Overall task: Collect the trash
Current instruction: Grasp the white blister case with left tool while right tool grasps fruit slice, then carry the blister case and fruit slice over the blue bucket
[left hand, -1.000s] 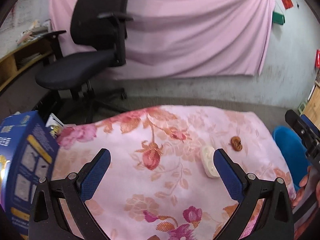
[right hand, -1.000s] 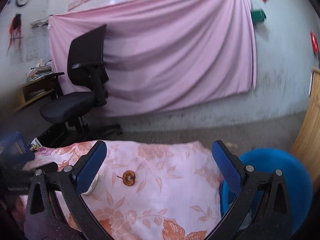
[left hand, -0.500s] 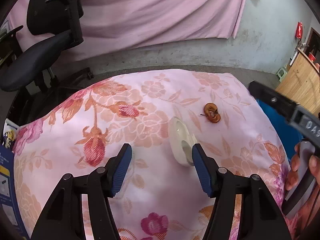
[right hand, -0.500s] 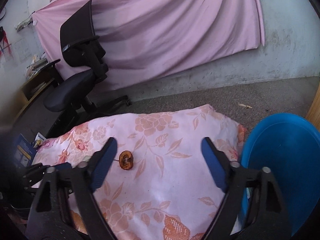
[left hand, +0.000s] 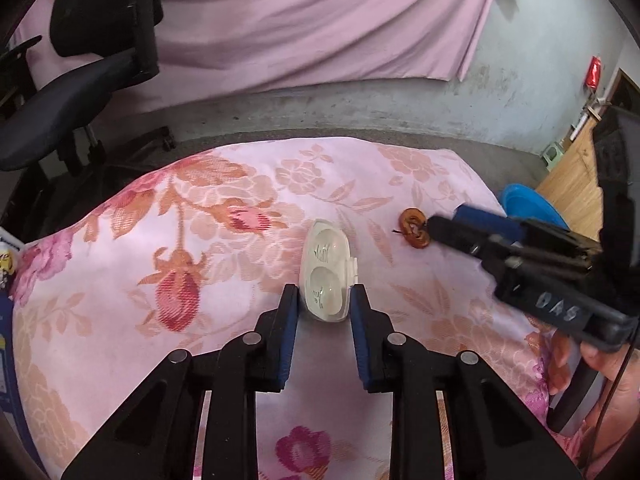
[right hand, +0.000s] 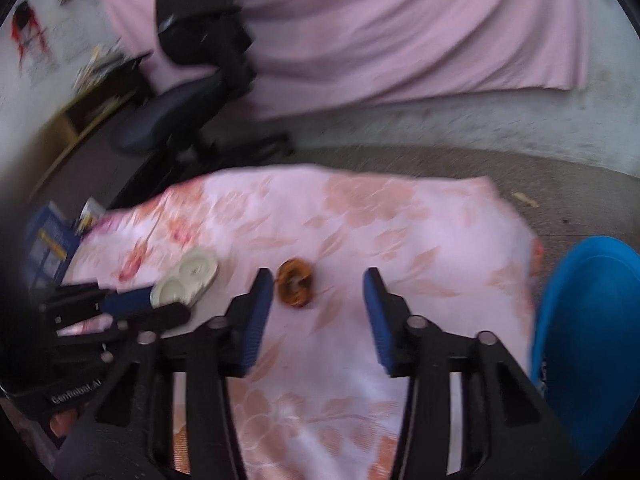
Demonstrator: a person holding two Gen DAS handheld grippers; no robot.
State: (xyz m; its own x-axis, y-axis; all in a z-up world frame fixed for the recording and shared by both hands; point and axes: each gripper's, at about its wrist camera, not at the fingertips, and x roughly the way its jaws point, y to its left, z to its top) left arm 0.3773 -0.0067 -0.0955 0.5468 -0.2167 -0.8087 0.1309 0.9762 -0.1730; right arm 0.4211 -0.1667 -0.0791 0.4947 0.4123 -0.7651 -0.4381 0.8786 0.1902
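Note:
A clear plastic blister shell (left hand: 326, 276) lies on the floral pink cloth (left hand: 200, 208). My left gripper (left hand: 324, 300) has its blue pads pressed against the shell's near end, one on each side. To the right of the shell lies a small brown dried scrap (left hand: 415, 233). My right gripper (left hand: 452, 222) reaches it from the right. In the right wrist view that gripper (right hand: 316, 292) stands open. The brown scrap (right hand: 295, 288) sits between its fingers, close to the left one. The shell (right hand: 184, 276) and my left gripper (right hand: 132, 304) show at the left there.
A blue bin (right hand: 592, 340) stands on the floor off the cloth's right edge, also seen as the blue bin (left hand: 528, 208). A black office chair (left hand: 80, 80) is behind on the left. A blue box (right hand: 48, 240) sits at the cloth's left end. A hand (left hand: 600, 364) holds the right gripper.
My left gripper moved in and narrowed onto the shell. My right gripper dropped toward the cloth, narrowed somewhat, and now straddles the brown scrap.

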